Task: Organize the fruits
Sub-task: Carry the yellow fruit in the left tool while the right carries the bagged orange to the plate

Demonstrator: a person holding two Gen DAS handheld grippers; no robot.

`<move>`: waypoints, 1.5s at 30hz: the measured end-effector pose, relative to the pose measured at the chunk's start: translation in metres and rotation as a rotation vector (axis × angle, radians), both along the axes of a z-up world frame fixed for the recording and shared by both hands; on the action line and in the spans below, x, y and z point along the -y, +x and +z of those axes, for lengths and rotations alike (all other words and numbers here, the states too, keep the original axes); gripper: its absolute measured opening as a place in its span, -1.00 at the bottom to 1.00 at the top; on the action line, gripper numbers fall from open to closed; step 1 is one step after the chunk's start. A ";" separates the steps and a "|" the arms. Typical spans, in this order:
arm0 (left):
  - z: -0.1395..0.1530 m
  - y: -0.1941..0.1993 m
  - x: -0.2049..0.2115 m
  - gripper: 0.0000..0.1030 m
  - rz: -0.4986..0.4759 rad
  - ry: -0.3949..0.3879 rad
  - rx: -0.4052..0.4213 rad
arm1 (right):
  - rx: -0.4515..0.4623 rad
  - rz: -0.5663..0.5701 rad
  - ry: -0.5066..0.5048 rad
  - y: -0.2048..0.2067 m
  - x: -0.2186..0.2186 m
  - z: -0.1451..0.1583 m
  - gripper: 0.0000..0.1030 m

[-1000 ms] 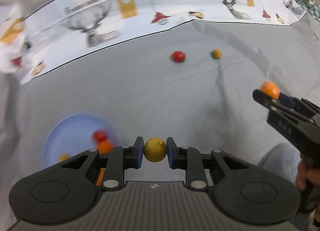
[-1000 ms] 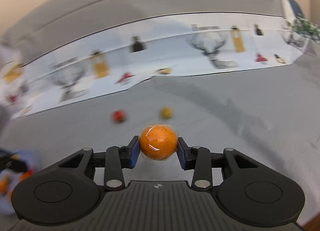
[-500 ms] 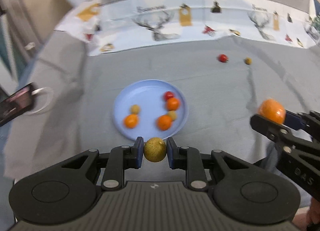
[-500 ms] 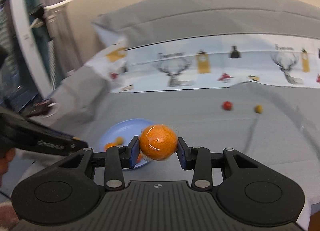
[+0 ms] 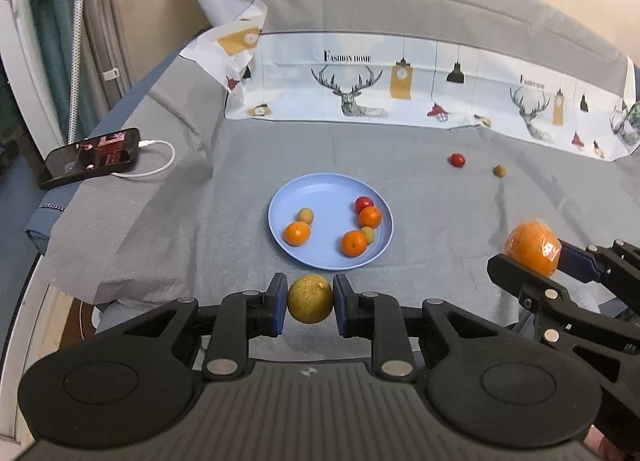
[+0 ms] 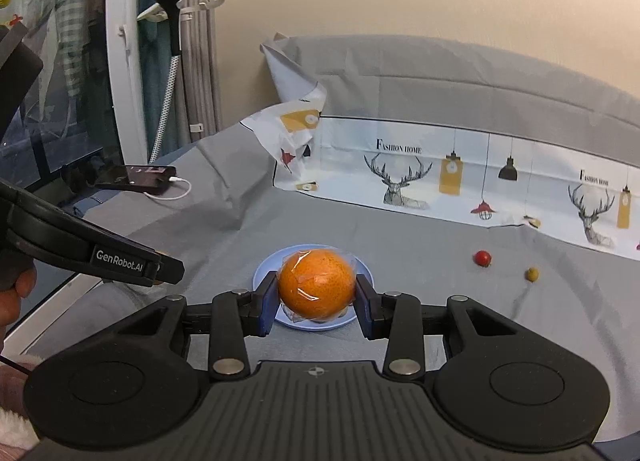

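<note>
Both grippers swung toward the plate (image 5: 280,197); "GenRobot.AI" marks the left gripper (image 6: 160,269).

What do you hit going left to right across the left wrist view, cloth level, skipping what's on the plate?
Phone → blue plate → red tomato → small yellow-green fruit → wrapped orange in the right tool.

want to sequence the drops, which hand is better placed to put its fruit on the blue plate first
Left, probably. The left gripper holds its yellow-green fruit just short of the blue plate; the right gripper, with the wrapped orange, sits off to the side.
</note>
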State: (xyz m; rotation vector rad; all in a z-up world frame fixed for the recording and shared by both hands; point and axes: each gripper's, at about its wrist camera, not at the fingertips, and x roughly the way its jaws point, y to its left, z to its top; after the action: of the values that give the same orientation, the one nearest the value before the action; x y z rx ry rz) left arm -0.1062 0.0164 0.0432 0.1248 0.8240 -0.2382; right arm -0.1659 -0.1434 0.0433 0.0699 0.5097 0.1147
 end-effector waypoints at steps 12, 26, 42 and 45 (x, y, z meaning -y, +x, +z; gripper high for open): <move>0.003 -0.005 -0.010 -0.48 0.013 -0.024 0.008 | 0.010 0.017 -0.031 -0.003 -0.009 0.003 -0.21; -0.012 0.019 -0.014 -0.48 0.014 -0.047 -0.064 | -0.035 0.014 -0.031 0.010 -0.011 -0.005 -0.21; -0.039 0.117 -0.013 -0.48 0.052 -0.033 -0.148 | -0.125 -0.010 -0.038 0.083 -0.006 -0.031 -0.21; -0.044 0.130 -0.009 -0.48 0.044 -0.024 -0.155 | -0.145 -0.019 -0.041 0.098 -0.003 -0.037 -0.21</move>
State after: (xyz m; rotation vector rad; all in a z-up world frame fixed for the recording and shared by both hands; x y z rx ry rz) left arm 0.0240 0.0256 -0.0003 0.0657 0.9761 -0.2183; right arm -0.0676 -0.1407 0.0066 0.0429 0.6561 0.0806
